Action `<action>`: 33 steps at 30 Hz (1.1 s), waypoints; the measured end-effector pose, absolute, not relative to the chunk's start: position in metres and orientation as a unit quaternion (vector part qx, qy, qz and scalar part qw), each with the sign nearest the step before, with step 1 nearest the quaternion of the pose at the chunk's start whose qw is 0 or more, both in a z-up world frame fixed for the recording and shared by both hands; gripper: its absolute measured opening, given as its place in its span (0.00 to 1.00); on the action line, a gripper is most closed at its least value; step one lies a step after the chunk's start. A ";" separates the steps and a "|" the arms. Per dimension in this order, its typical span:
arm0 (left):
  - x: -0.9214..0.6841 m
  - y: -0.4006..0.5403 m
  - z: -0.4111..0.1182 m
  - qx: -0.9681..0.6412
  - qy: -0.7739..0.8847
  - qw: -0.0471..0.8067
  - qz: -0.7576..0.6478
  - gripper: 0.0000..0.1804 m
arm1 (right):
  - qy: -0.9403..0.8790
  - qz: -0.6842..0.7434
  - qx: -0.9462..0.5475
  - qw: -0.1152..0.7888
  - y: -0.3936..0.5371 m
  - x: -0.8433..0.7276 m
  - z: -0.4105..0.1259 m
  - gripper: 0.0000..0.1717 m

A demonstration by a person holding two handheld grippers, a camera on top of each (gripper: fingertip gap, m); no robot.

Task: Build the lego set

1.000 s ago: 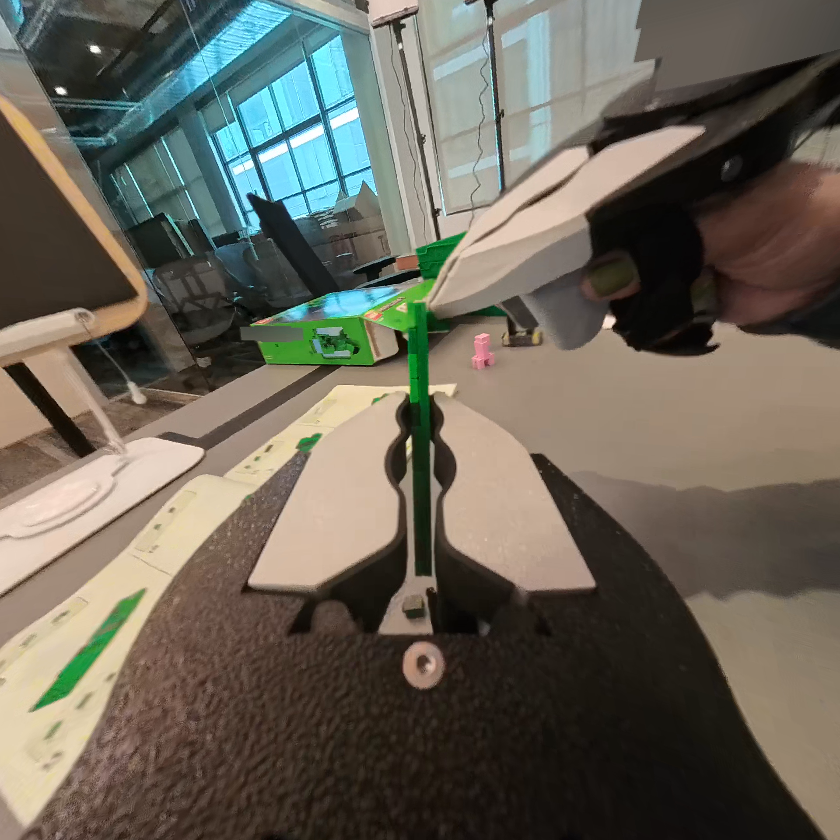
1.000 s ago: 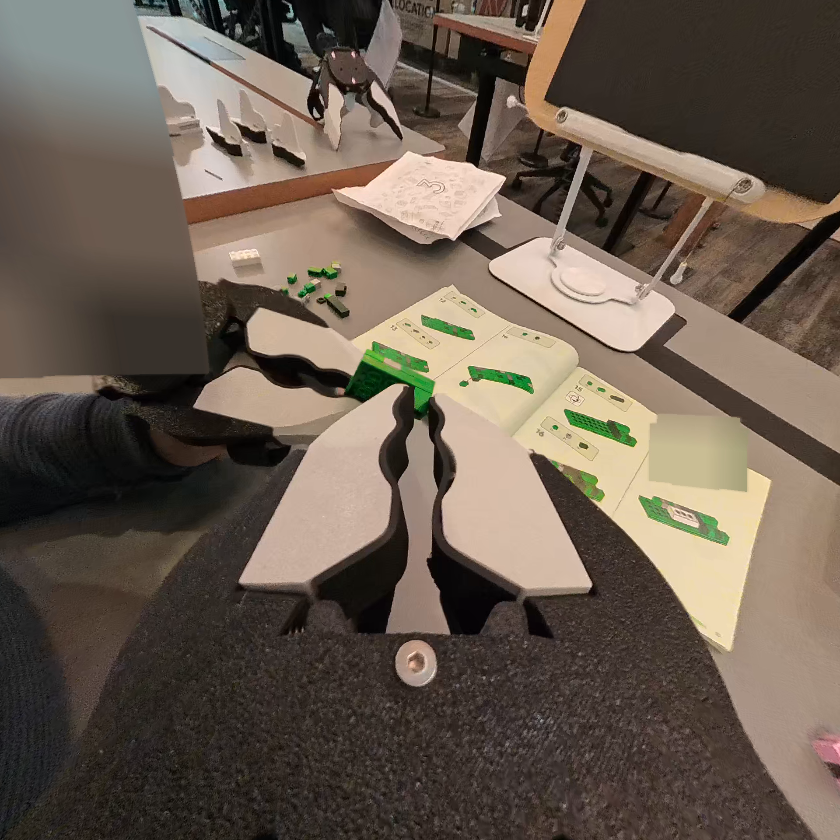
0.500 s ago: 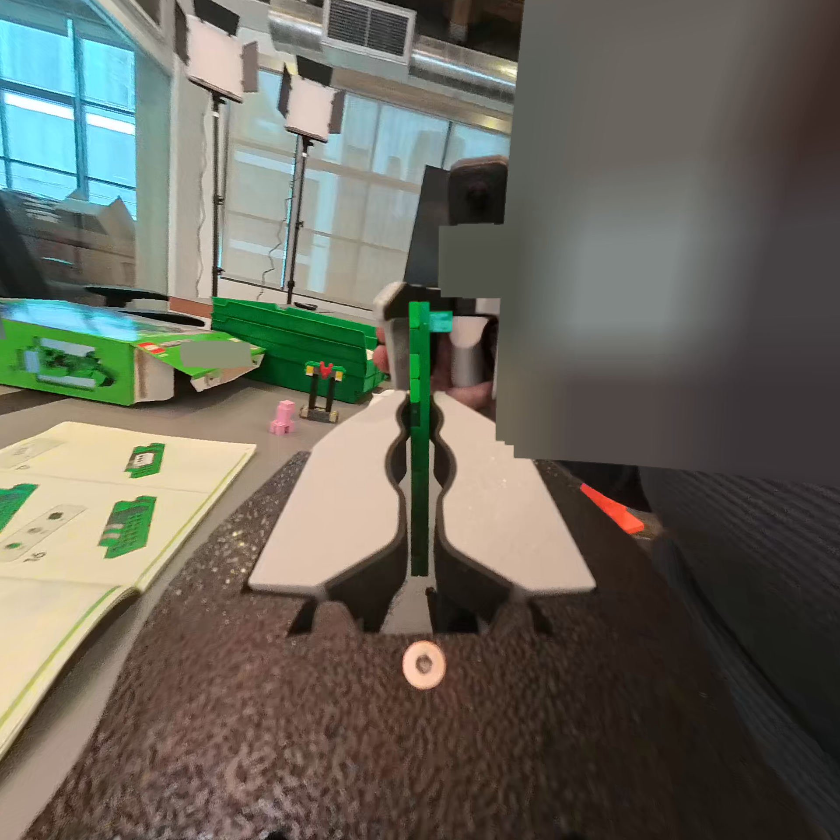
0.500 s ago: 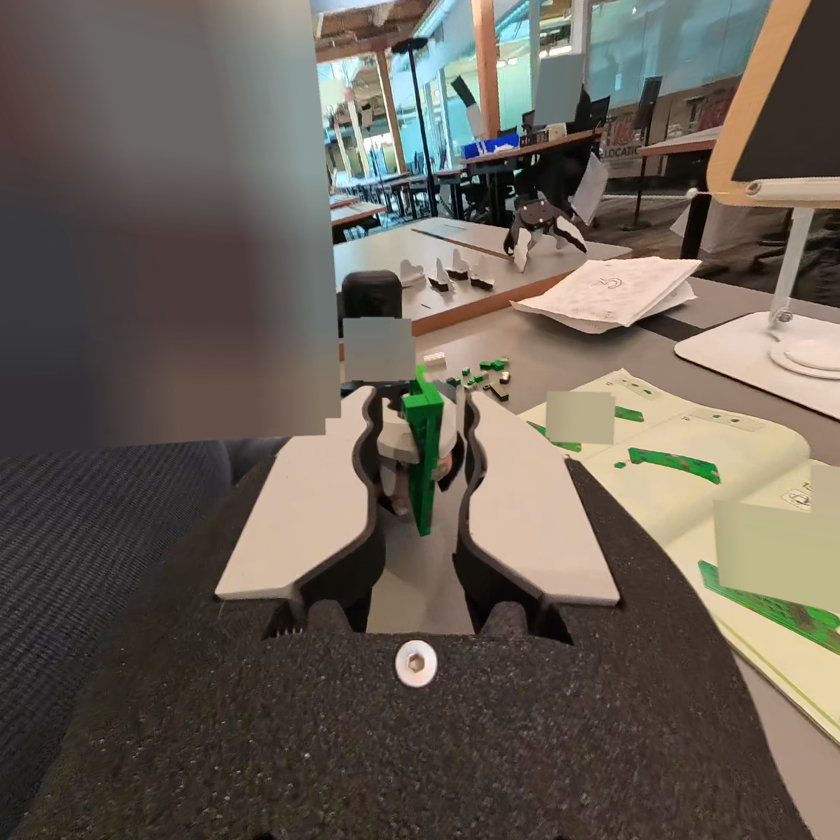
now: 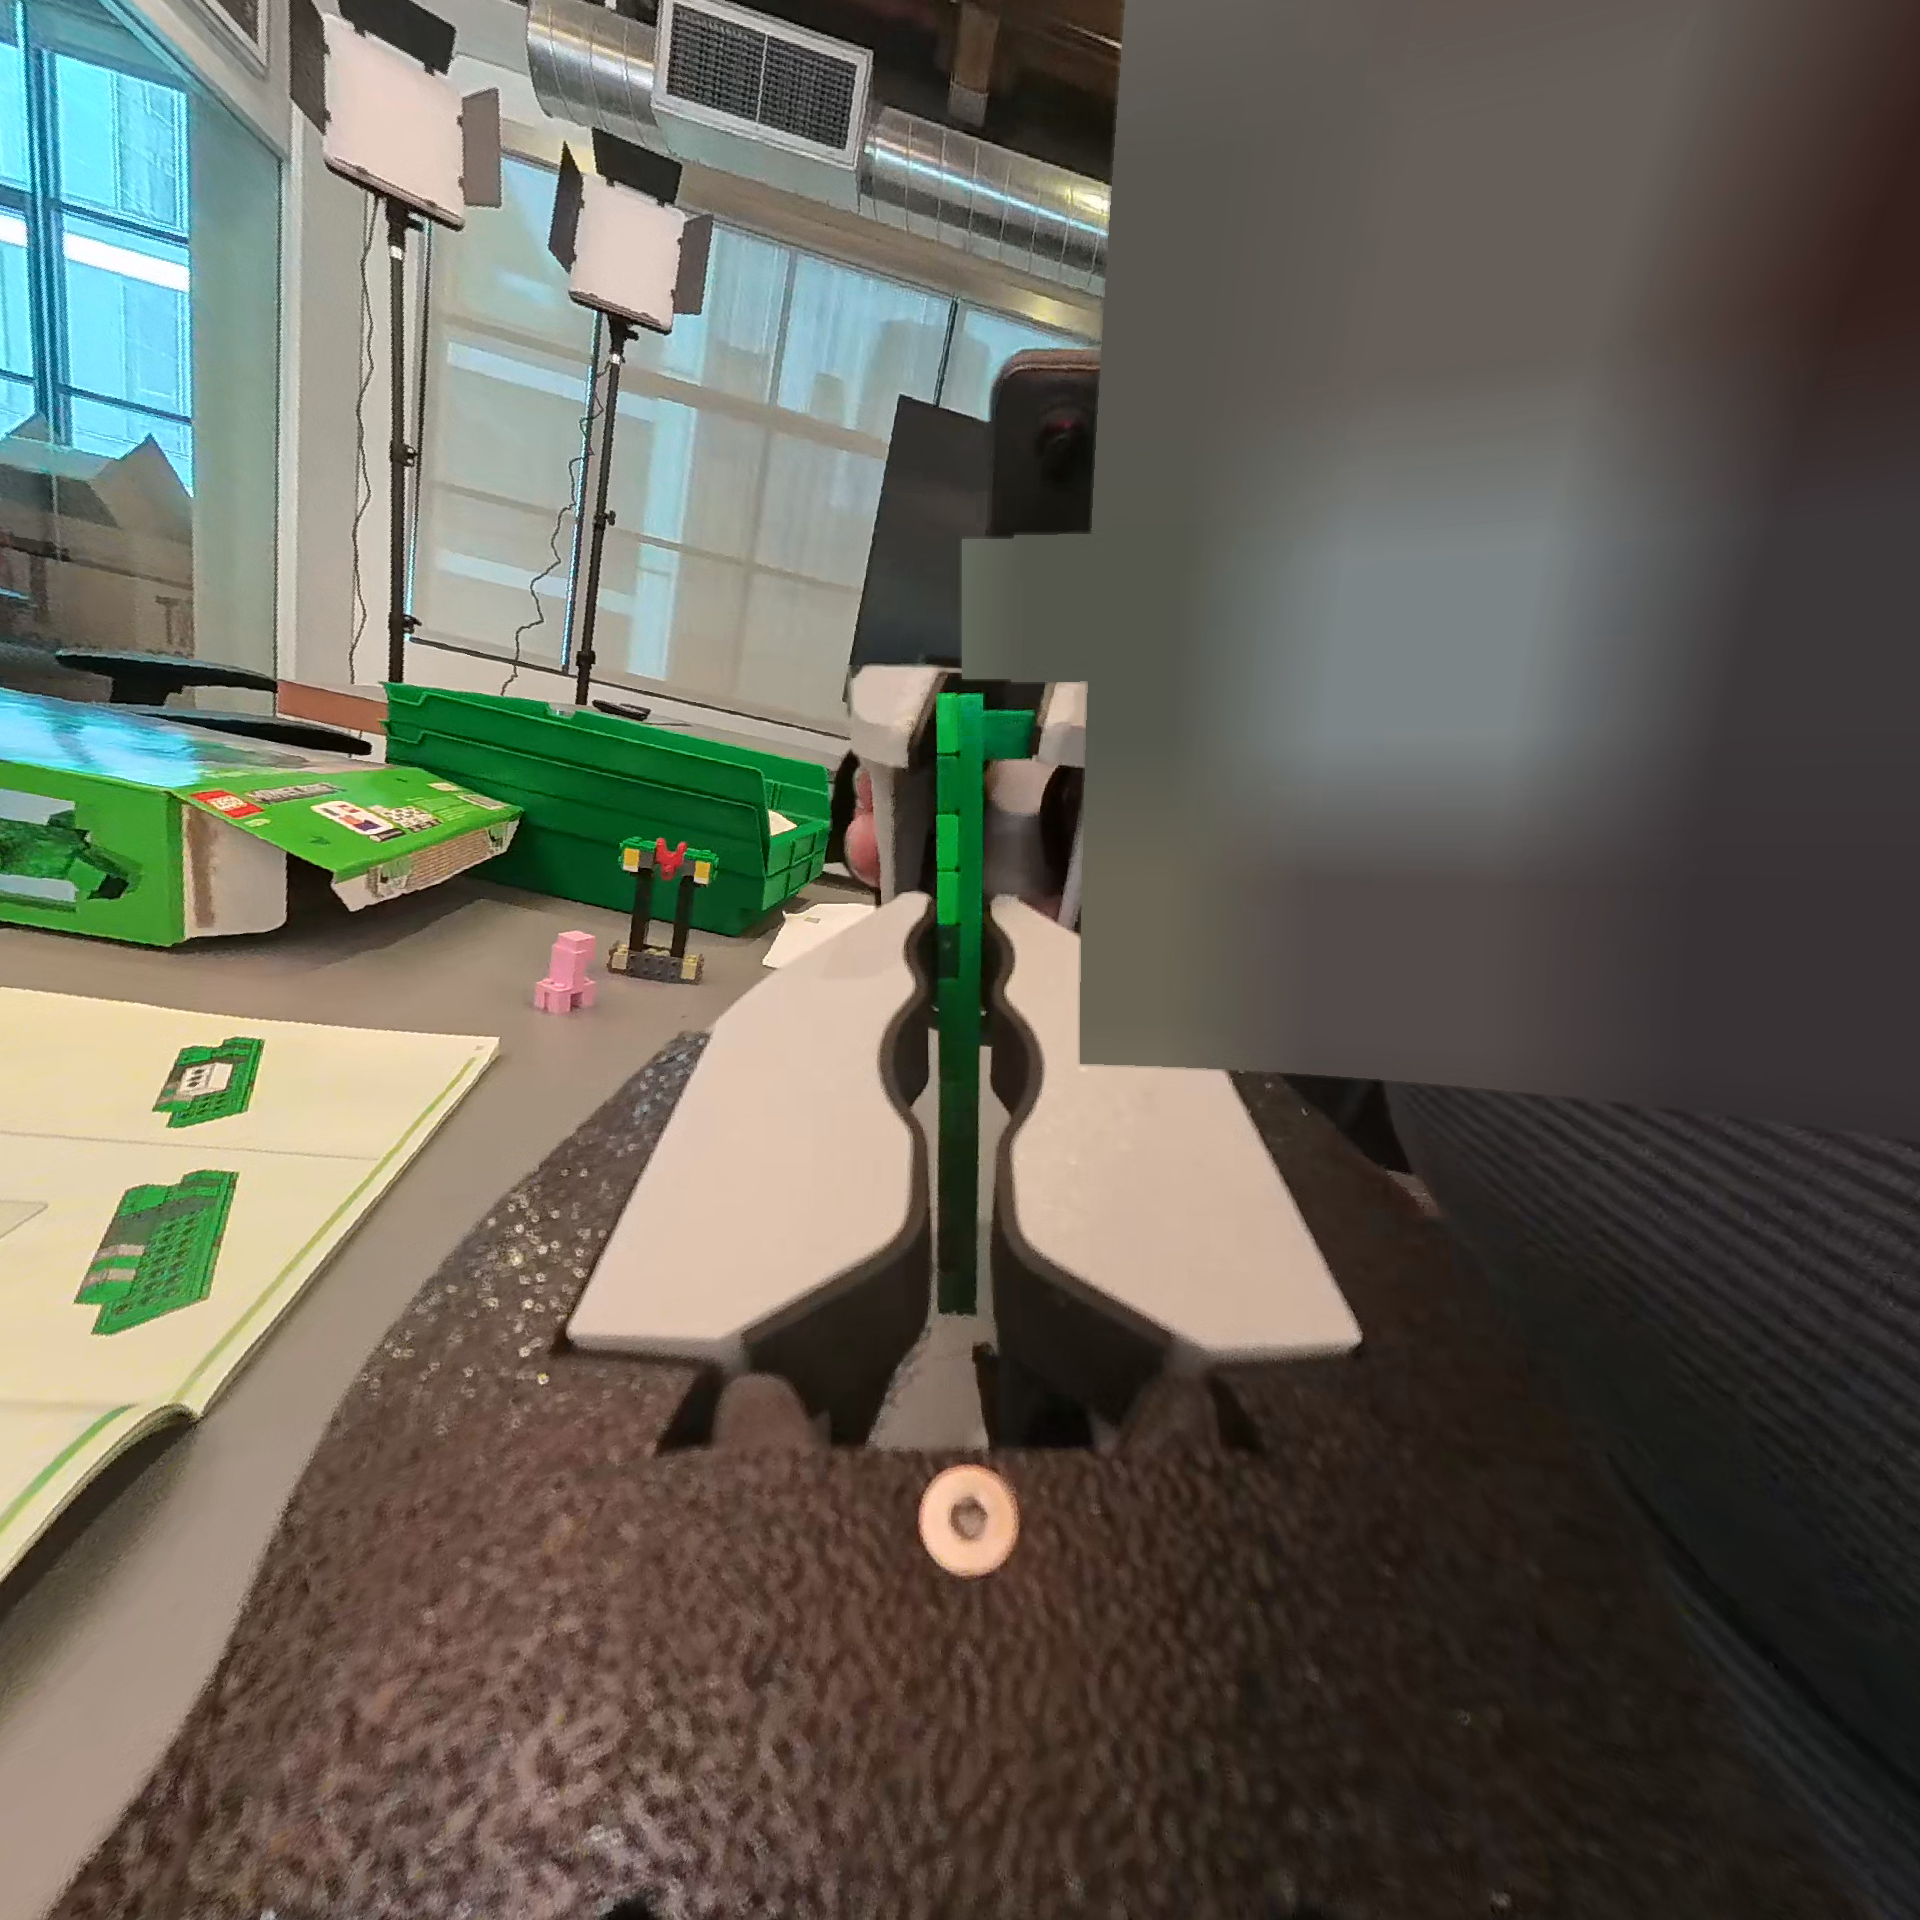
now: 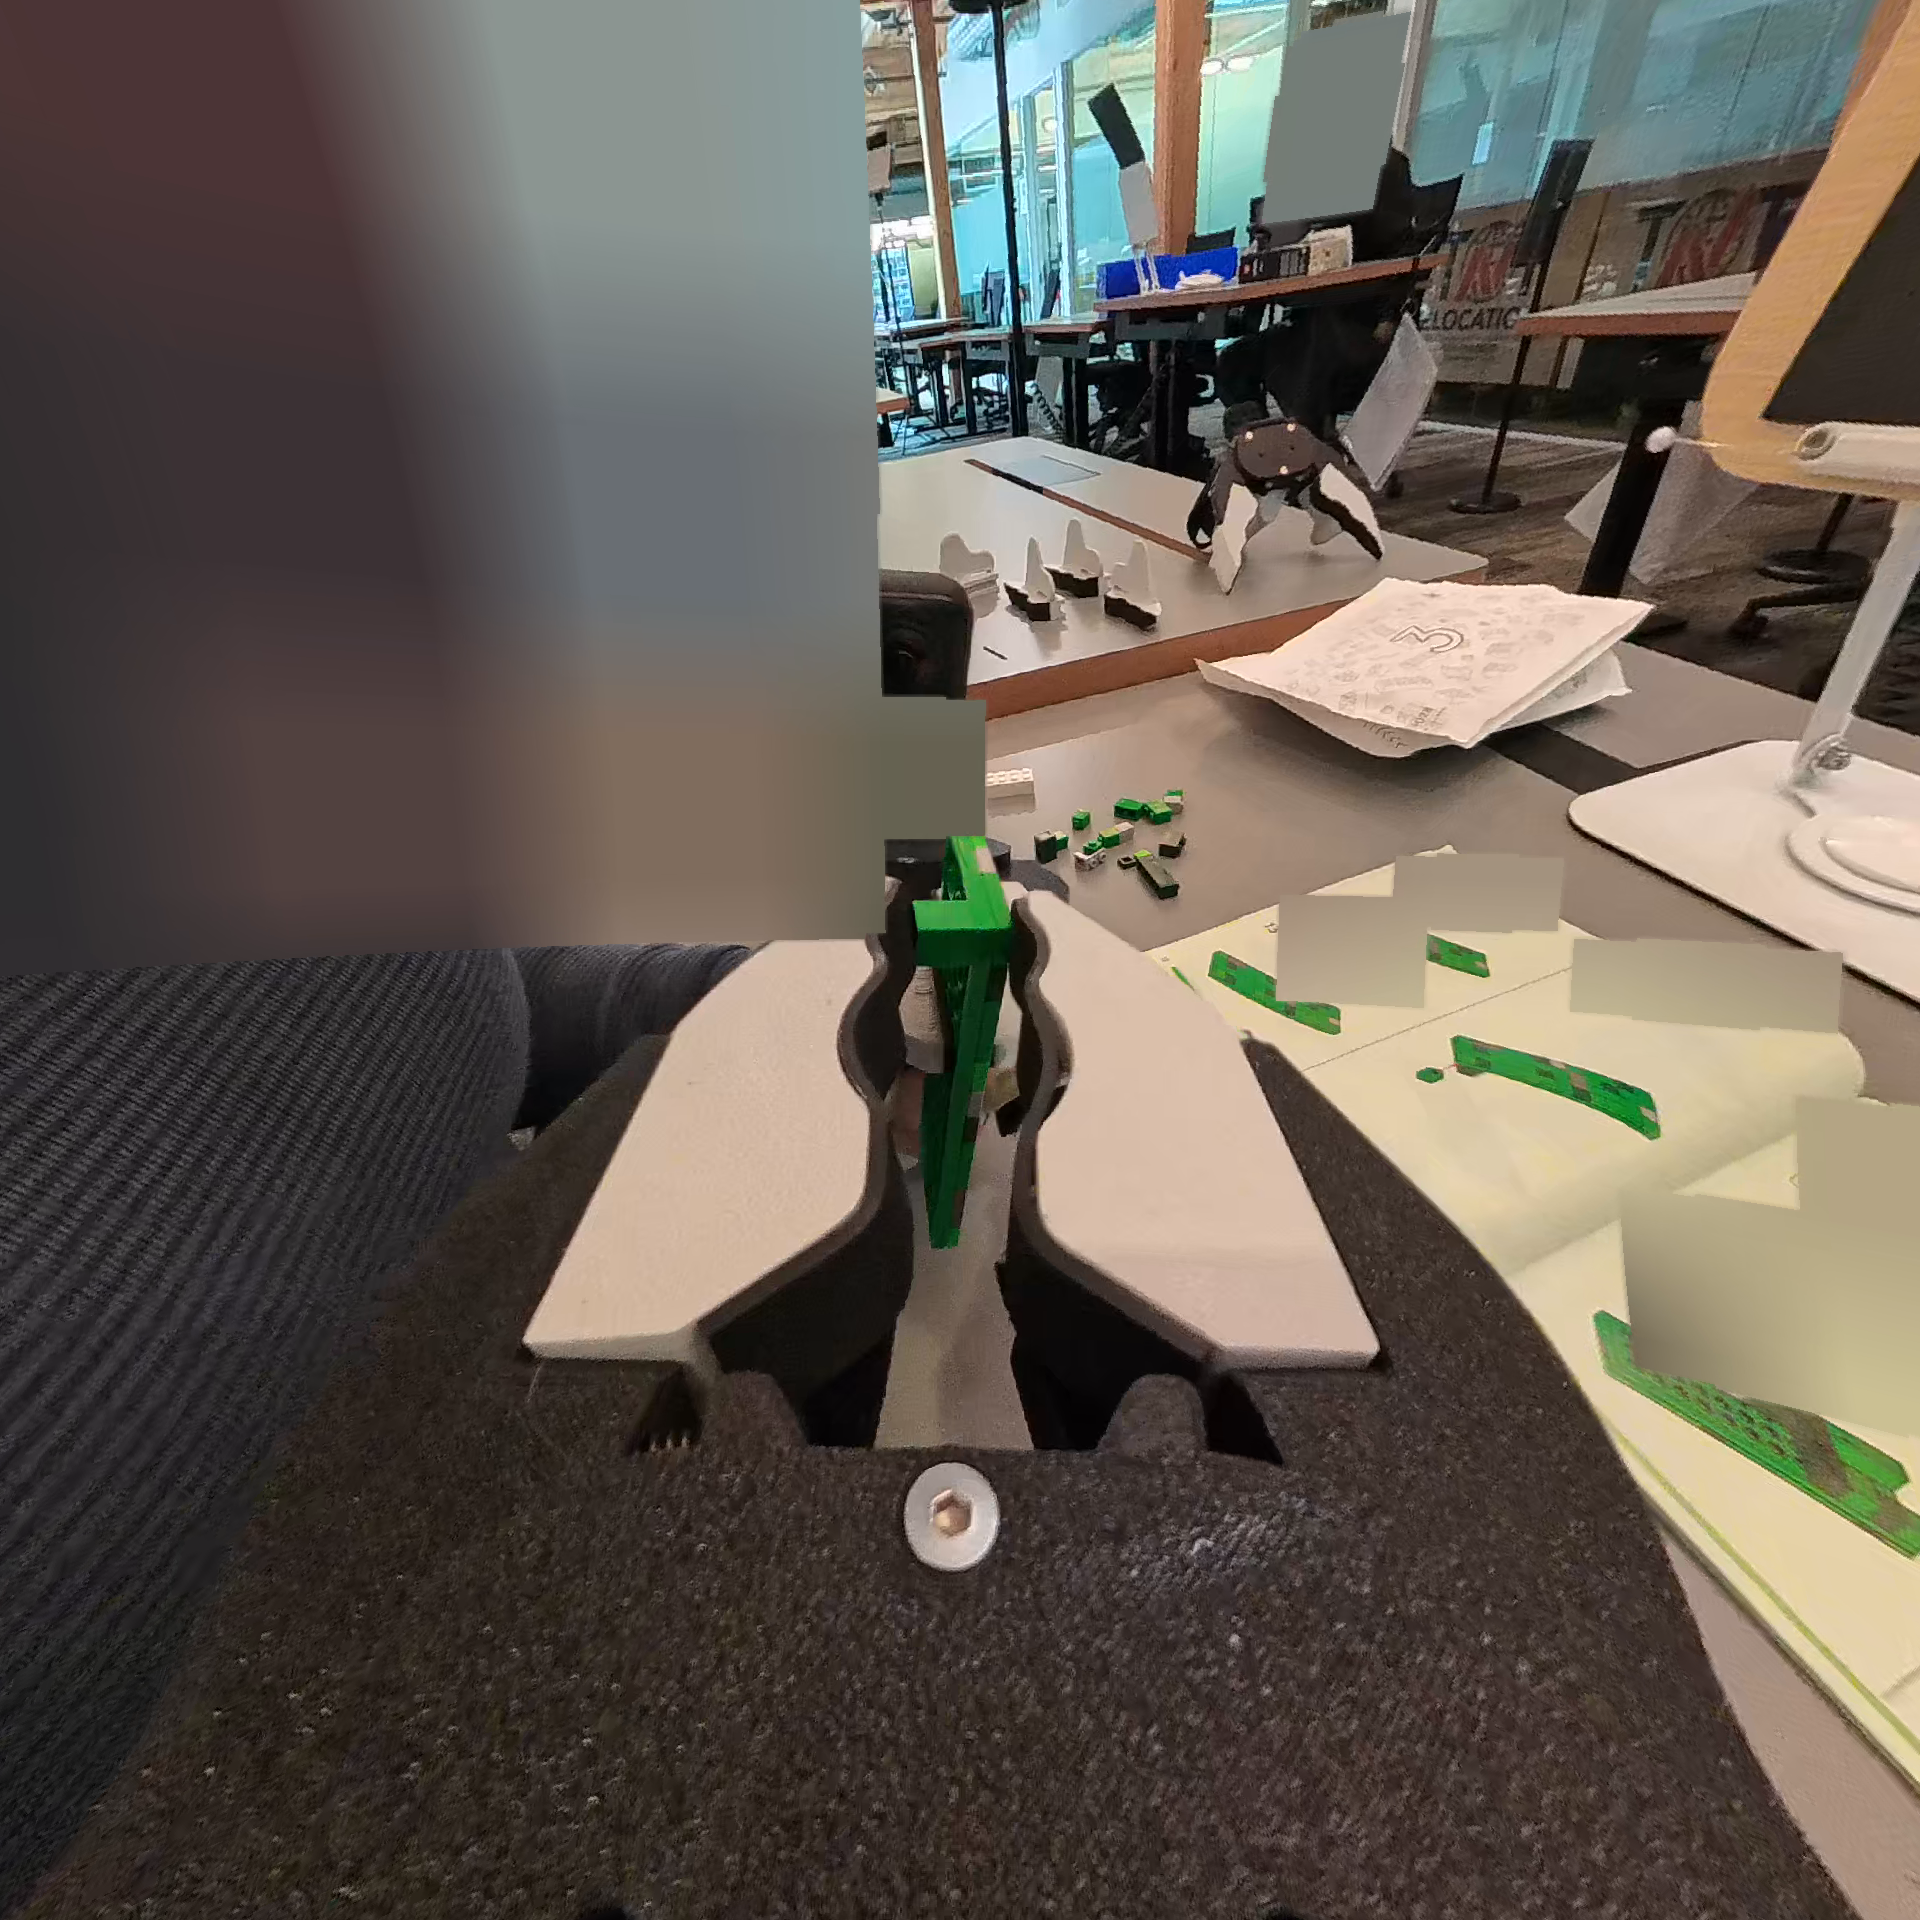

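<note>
My left gripper (image 5: 958, 914) is shut on a flat green brick plate (image 5: 958, 1091), held upright and edge-on above the grey table (image 5: 364, 966). My right gripper (image 6: 961, 914) faces it from the far side. Its pads press on a small green brick (image 6: 961, 925) sitting at the plate's top edge, and the plate (image 6: 951, 1122) runs down between its fingers. In the left wrist view the right gripper's fingers (image 5: 883, 727) flank the plate's top and the small brick (image 5: 1006, 732). One grey left finger (image 6: 920, 1023) shows behind the plate.
An open instruction booklet (image 5: 208, 1143) lies on the table, also in the right wrist view (image 6: 1558, 1143). A green box (image 5: 156, 831), green bin (image 5: 623, 790), pink figure (image 5: 566, 971) and small post build (image 5: 660, 904) stand behind. Loose bricks (image 6: 1127, 831), papers (image 6: 1423, 665), a white stand base (image 6: 1766, 831). Less than 4 cm separates the two grippers' tips.
Both grippers rose from over the booklet and turned to face each other. The right jaws, wide around the plate half a second ago, have closed on the small green brick at its top.
</note>
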State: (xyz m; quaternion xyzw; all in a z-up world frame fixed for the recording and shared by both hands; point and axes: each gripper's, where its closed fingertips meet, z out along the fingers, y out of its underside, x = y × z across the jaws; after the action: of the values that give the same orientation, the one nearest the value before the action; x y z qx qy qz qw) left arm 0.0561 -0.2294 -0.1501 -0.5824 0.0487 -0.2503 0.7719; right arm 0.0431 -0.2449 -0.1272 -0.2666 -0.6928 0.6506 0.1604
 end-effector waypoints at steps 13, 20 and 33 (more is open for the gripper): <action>0.023 -0.230 -0.149 -0.550 -0.059 0.782 -0.288 0.03 | -0.676 0.639 -0.320 0.180 -0.228 0.032 -0.145 0.25; 0.010 -0.236 -0.145 -0.517 -0.096 0.795 -0.303 0.03 | -0.672 0.631 -0.380 0.077 -0.243 0.030 -0.179 0.16; 0.018 -0.244 -0.137 -0.502 -0.055 0.803 -0.316 0.05 | -0.708 0.598 -0.354 0.126 -0.248 0.032 -0.173 0.04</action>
State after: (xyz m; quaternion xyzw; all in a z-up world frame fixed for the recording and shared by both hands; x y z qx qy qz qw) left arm 0.0180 -0.2437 -0.1368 -0.5019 -0.0550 -0.3158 0.8033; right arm 0.0317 -0.2476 -0.1732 -0.3539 -0.7076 0.5985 0.1262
